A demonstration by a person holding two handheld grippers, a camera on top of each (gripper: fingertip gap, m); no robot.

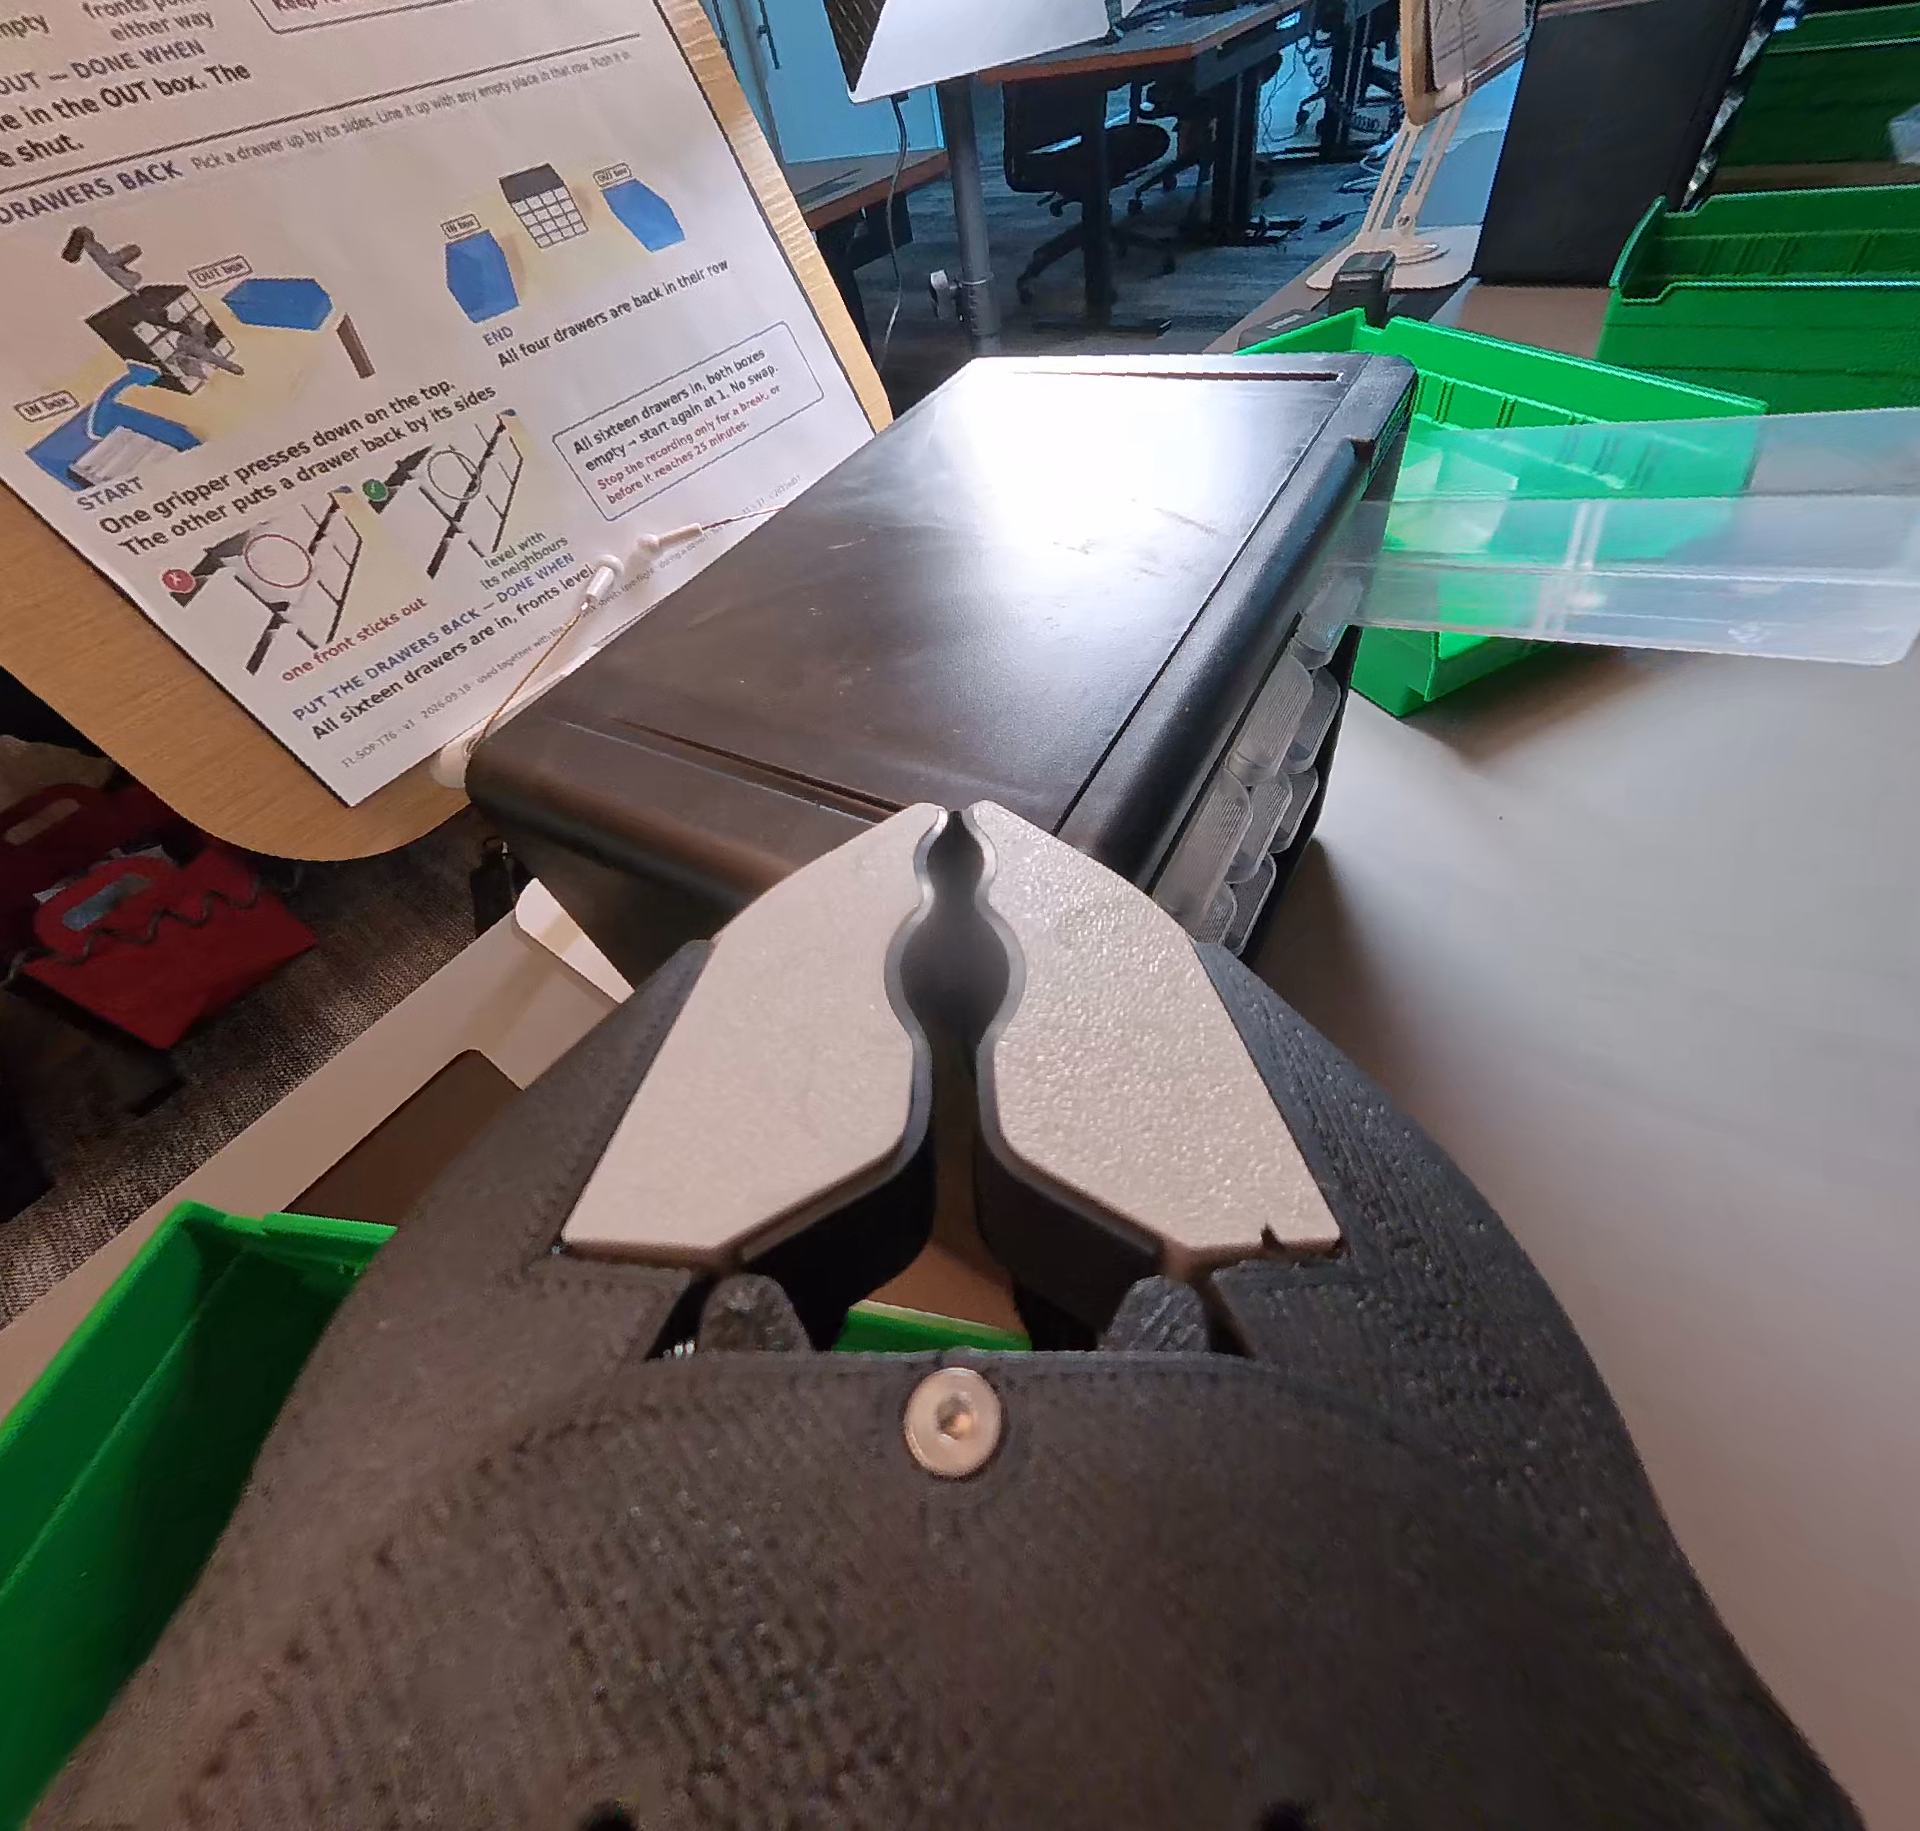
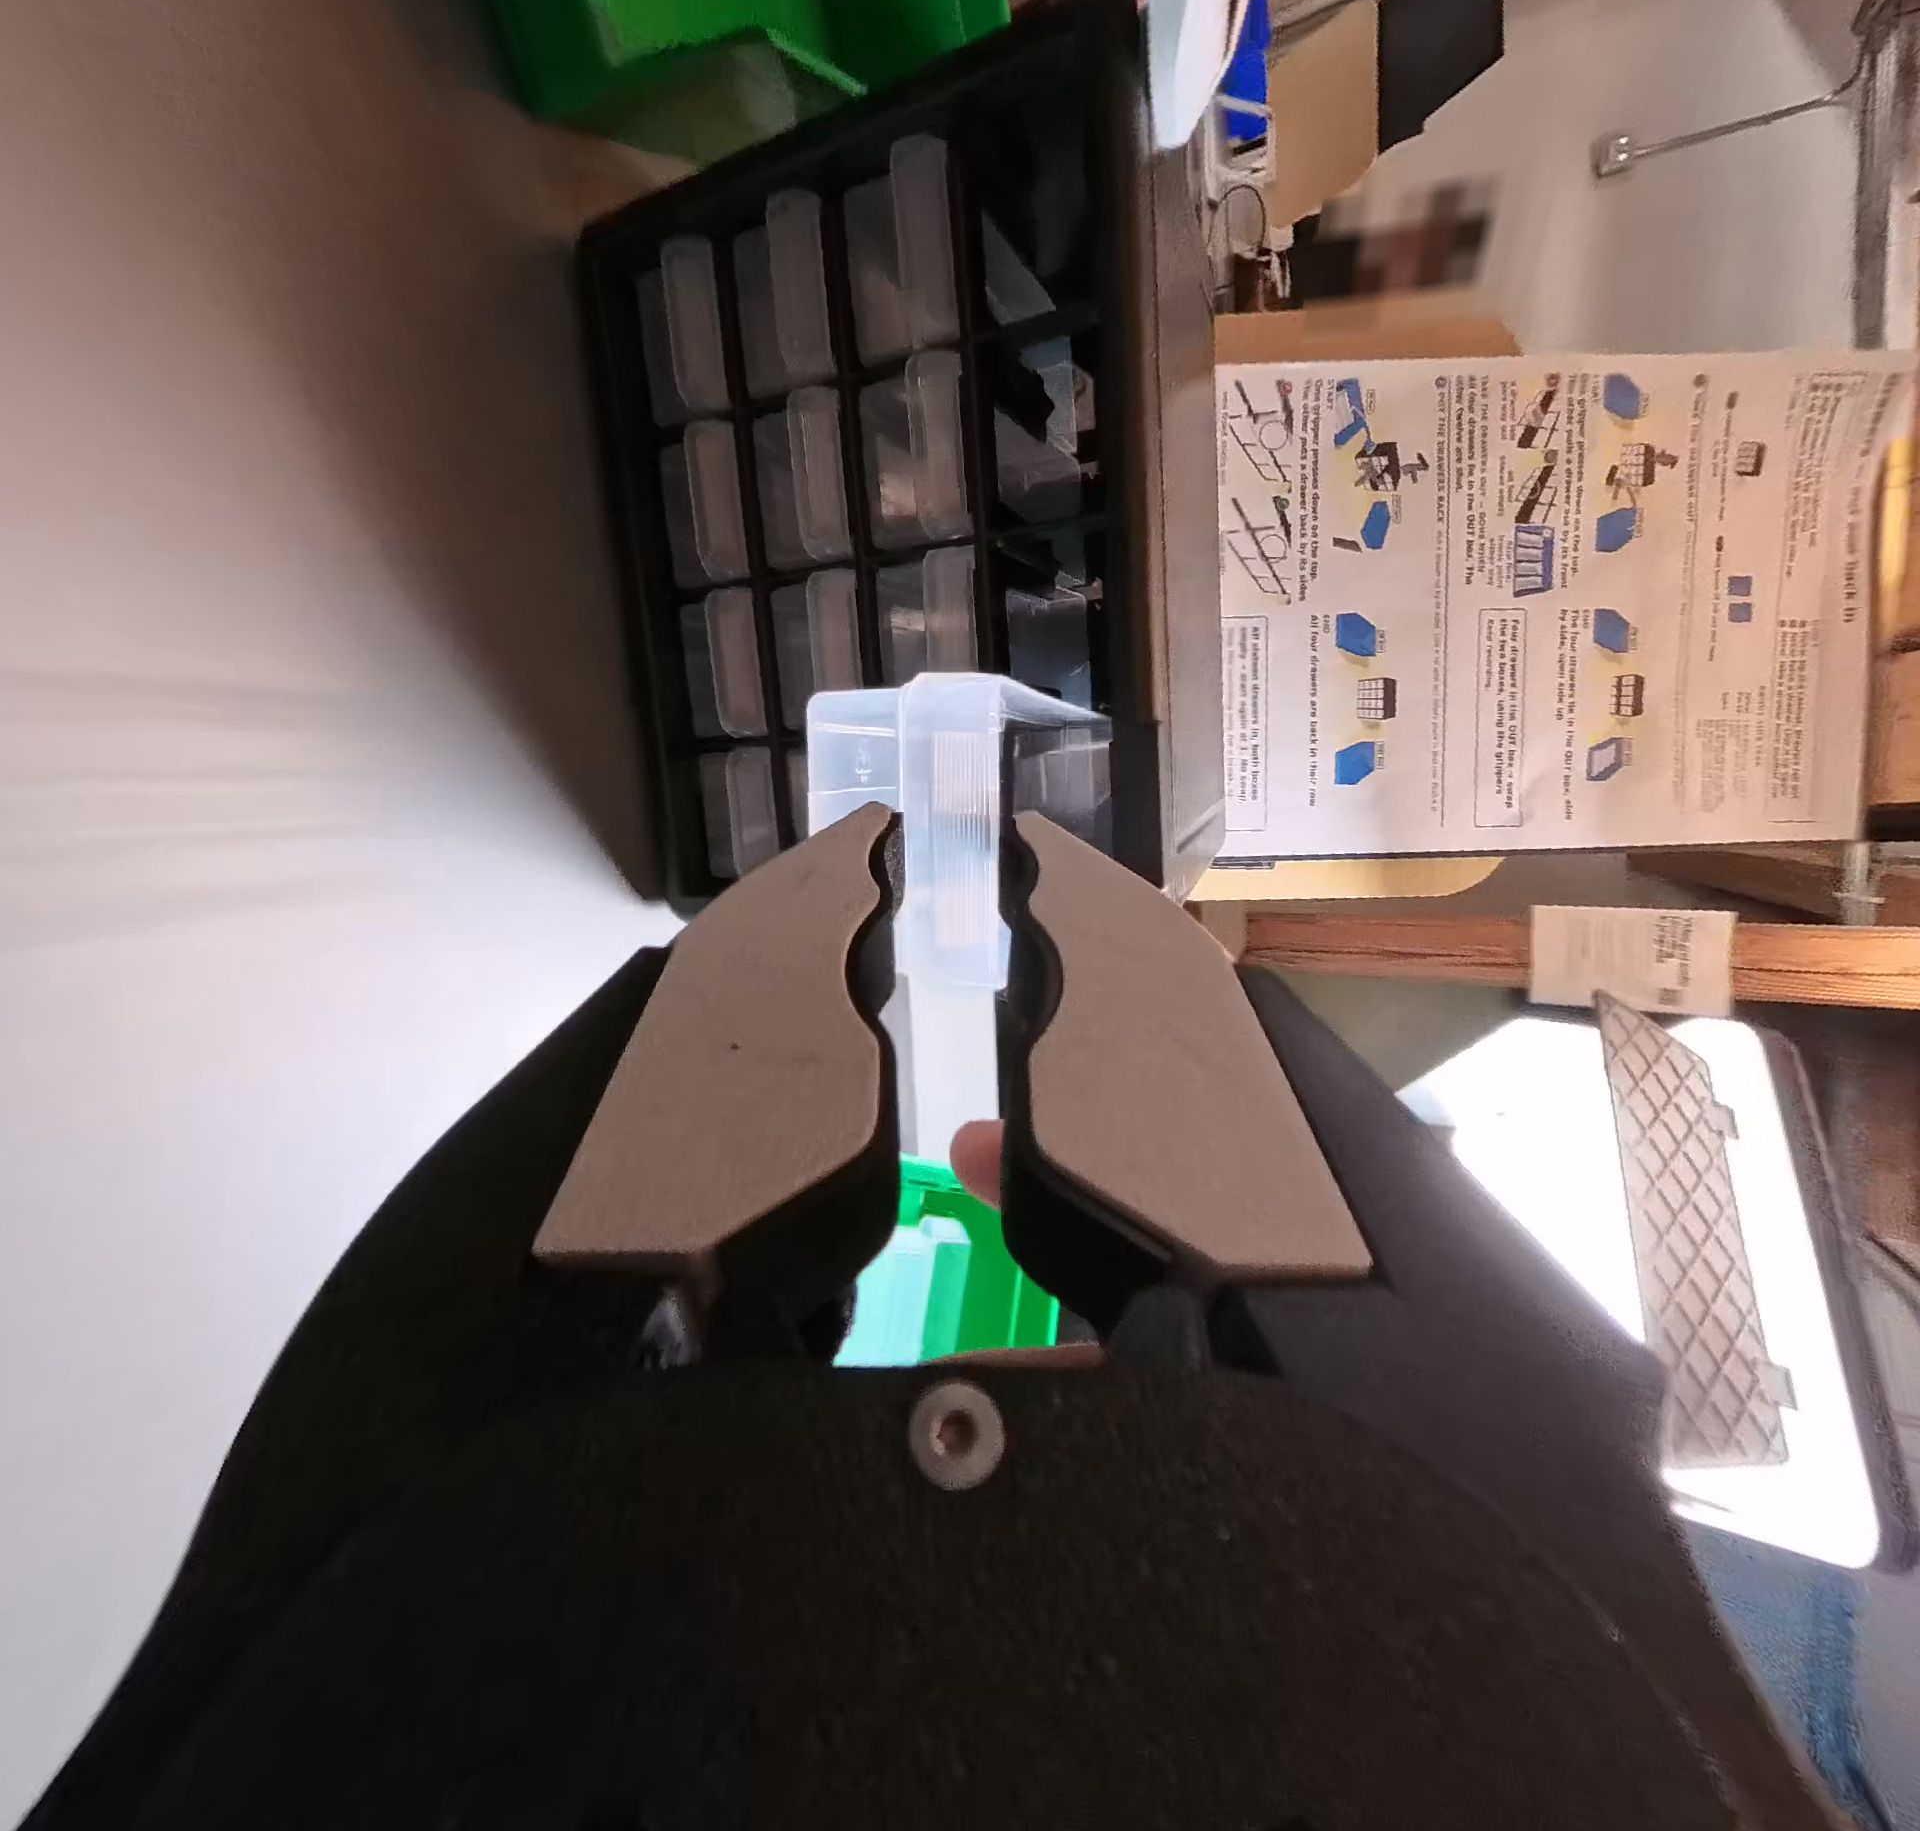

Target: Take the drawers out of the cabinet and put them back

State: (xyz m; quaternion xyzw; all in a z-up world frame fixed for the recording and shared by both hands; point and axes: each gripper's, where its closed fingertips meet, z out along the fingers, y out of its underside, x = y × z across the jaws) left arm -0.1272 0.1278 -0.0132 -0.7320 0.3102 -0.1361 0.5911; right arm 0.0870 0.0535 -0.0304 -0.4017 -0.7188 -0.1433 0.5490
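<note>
- The right gripper (image 2: pixel 951 882) is clamped on the front pull of a clear drawer (image 2: pixel 951 846), held level with the top row of the black cabinet (image 2: pixel 831 451), judged so it can slide straight along its slot.
- The left gripper (image 1: pixel 951 825), fingers pressed together on nothing, is kept at the cabinet's near top edge, probably for steadying it.
- Three empty top-row slots are shown only by the right wrist view.
- Only in the left wrist view is the drawer's length seen, projecting rightward over a green bin (image 1: pixel 1507 410).
</note>
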